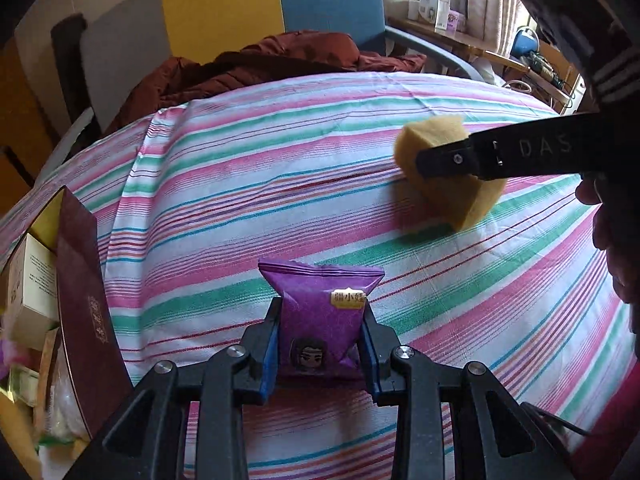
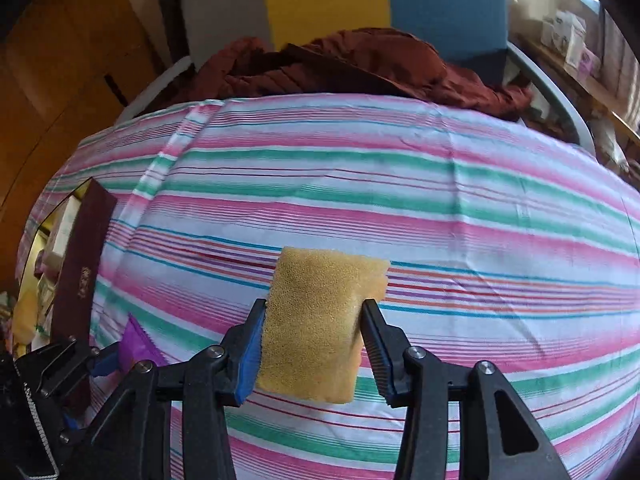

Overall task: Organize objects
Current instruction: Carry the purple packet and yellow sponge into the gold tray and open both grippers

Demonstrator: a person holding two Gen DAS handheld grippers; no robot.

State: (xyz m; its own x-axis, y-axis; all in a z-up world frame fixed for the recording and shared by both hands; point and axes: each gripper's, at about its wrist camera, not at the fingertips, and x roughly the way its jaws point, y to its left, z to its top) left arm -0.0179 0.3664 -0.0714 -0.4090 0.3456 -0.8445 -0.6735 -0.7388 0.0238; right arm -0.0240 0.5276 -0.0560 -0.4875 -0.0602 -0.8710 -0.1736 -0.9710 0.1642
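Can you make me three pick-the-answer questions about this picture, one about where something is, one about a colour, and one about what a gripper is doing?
1. Where is the dark red box?
A. at the left edge of the striped cloth
B. on the blue chair
C. under the sponge

2. What colour is the snack packet?
A. green
B. purple
C. white

3. What is the right gripper doing?
A. hanging empty
B. holding a cup
C. squeezing the yellow sponge

Answers:
1 A, the box stands at the cloth's left edge.
2 B, the packet in the left gripper is purple.
3 C, the sponge sits pinched between its pads.
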